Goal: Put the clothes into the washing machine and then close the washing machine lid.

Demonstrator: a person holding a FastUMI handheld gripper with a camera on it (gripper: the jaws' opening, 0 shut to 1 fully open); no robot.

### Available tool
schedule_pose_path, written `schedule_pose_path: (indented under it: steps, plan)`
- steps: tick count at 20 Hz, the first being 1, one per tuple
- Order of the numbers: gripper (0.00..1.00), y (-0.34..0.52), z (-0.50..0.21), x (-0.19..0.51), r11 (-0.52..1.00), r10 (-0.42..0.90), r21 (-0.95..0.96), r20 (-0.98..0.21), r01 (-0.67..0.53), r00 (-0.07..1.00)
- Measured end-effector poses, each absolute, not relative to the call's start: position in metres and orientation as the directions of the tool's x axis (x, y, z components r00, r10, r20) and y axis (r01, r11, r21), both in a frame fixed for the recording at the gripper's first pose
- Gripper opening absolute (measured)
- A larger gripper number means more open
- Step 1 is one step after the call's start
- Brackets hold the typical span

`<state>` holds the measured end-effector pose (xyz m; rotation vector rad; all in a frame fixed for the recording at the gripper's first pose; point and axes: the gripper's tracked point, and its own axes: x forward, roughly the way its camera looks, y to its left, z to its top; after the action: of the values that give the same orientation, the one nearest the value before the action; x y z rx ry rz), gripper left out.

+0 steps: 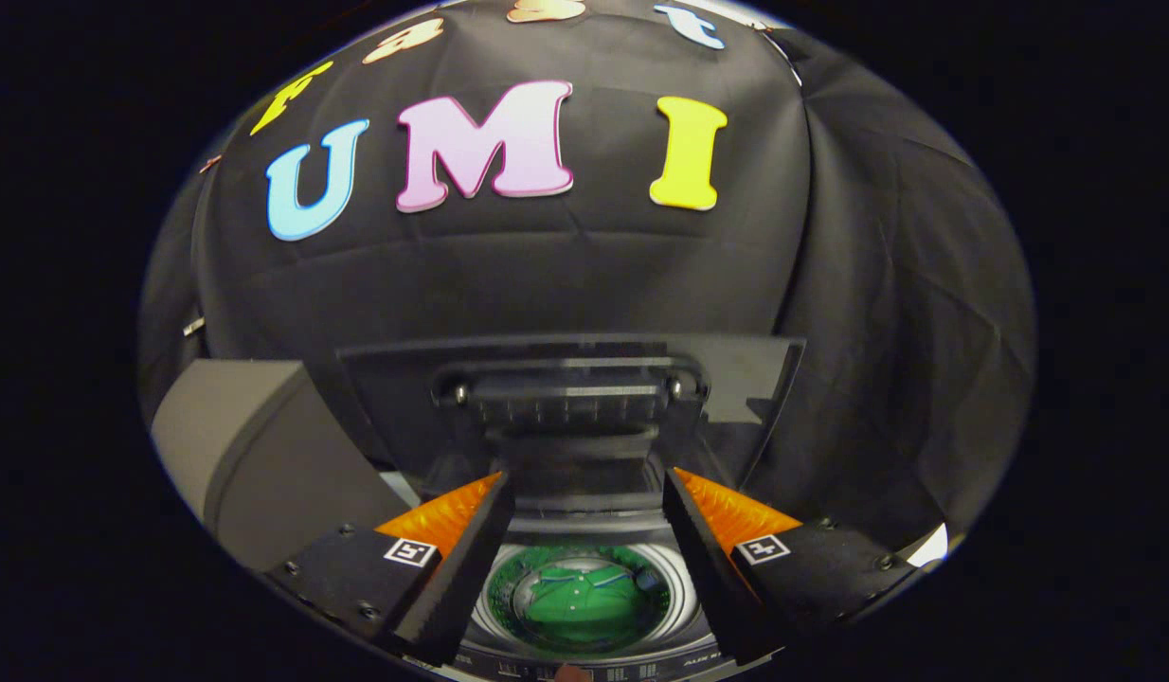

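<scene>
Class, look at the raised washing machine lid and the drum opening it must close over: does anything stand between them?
Yes: the open claw hangs between the raised lid and the drum opening, above the green shirt lying in the drum.

The shirt (584, 599) in the drum (584, 597) is bright green, with thin blue-and-white stripes at the collar and along the sleeve. The drum wall around it is silvery metal, tinted green by the cloth. The washer's (584, 663) front panel is dark grey with small white markings. The raised lid (570, 398) is smoky, see-through dark glass with a black hinge block. Beside the washer stands a plain grey box (262, 455). The tongs (584, 530), fingers parted, each carry a black-and-white square marker.
</scene>
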<state>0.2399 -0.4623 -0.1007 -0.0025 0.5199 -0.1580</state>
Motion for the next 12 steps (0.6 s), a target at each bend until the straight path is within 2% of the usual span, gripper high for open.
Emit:
schedule_pose_path:
  steps: [7,12]
  plan:
    - [0.99,-0.462,-0.057,0.293,0.991,-0.126,-0.005,-0.432,0.137,0.893]
    - [0.99,-0.466,-0.058,0.331,0.99,-0.12,0.012,-0.445,0.14,0.888]
